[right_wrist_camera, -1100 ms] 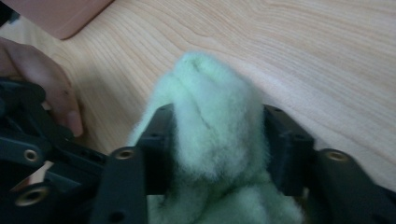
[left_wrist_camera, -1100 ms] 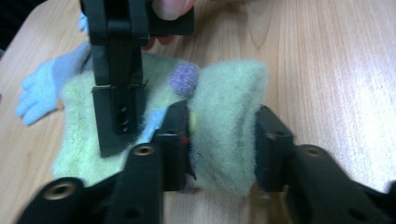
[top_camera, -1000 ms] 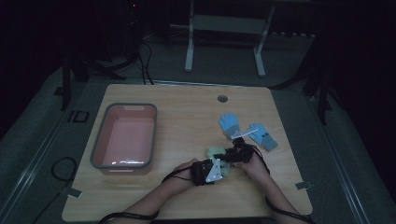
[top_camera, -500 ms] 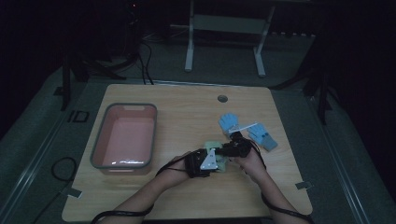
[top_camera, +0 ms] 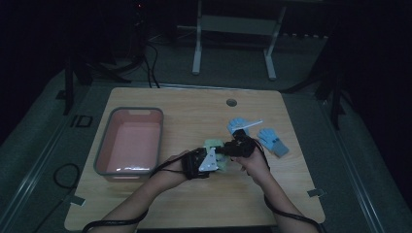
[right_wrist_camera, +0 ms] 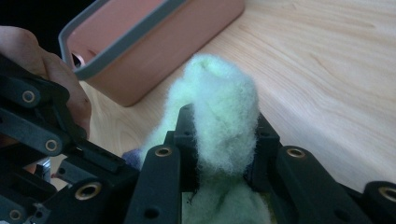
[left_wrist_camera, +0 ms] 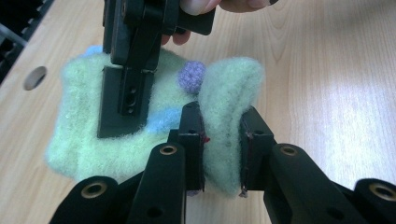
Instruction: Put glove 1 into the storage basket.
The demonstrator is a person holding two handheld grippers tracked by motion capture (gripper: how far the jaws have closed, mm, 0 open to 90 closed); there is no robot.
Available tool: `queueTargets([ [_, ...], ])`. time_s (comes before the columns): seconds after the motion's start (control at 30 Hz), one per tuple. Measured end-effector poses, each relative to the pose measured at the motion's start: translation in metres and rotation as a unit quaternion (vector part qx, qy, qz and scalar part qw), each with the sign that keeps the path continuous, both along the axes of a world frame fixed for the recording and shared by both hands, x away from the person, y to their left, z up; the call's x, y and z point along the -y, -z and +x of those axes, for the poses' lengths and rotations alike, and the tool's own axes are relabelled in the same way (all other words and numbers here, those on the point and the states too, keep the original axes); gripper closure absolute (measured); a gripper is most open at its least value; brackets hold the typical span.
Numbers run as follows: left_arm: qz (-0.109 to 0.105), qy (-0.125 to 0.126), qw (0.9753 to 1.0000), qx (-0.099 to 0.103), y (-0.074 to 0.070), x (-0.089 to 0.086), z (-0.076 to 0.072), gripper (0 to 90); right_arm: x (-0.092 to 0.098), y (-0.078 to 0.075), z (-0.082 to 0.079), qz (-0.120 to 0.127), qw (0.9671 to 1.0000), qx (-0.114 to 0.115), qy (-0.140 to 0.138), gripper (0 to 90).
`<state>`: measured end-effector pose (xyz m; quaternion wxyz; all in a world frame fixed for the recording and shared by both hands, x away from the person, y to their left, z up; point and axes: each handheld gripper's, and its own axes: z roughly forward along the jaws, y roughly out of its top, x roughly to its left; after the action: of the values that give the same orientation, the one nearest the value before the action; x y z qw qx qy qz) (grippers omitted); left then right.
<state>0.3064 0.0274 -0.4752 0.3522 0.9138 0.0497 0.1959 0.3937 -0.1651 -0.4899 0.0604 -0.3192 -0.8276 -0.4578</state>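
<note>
Both tongs are clamped on the same pale green fuzzy sock [left_wrist_camera: 140,126], which lies on the desk [top_camera: 194,204] between them. The left gripper view shows the left tongs [left_wrist_camera: 223,140] pinching a raised fold of the sock's edge, with a small purple pompom [left_wrist_camera: 191,77] just beyond their tips and a blue patch beside them; farther off, the right tongs come down from above onto the flat part of the fabric. The right gripper view shows what that one cannot: the right tongs [right_wrist_camera: 223,140] hold a tuft that stands up between the jaws, and past it sits a pink bin [right_wrist_camera: 154,42] with a grey rim. From the high view the two tongs [top_camera: 216,158] meet over the sock, which is mostly hidden there, and what look like two blue gloves [top_camera: 272,141] lie just beyond the right tongs.
</note>
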Motion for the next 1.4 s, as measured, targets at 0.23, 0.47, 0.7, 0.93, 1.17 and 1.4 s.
queueTargets([
  [0.23, 0.01, -0.006, 0.9999, 0.005, -0.017, -0.017, -0.001, 75.4, -0.019, -0.017, 0.0, 0.0, 0.9998, 0.017, -0.009, 71.2],
  [0.47, 0.023, -0.016, 0.9995, 0.013, -0.026, -0.036, -0.002, 75.4, -0.044, -0.029, 0.001, -0.008, 0.9991, 0.036, -0.021, 71.2],
  [0.7, 0.028, -0.029, 0.999, 0.019, -0.032, -0.056, -0.004, 75.4, -0.067, -0.039, 0.003, -0.012, 0.9983, 0.045, -0.035, 71.2],
  [0.93, 0.034, -0.046, 0.9981, 0.022, -0.039, -0.082, -0.006, 75.4, -0.098, -0.045, 0.007, -0.009, 0.9976, 0.048, -0.049, 71.2],
  [1.17, 0.045, -0.06, 0.9968, 0.026, -0.042, -0.106, -0.009, 75.4, -0.126, -0.047, 0.008, -0.005, 0.997, 0.049, -0.06, 71.2],
  [1.4, 0.046, -0.08, 0.9953, 0.03, -0.041, -0.133, -0.013, 75.4, -0.157, -0.046, 0.01, 0.001, 0.9964, 0.05, -0.069, 71.2],
])
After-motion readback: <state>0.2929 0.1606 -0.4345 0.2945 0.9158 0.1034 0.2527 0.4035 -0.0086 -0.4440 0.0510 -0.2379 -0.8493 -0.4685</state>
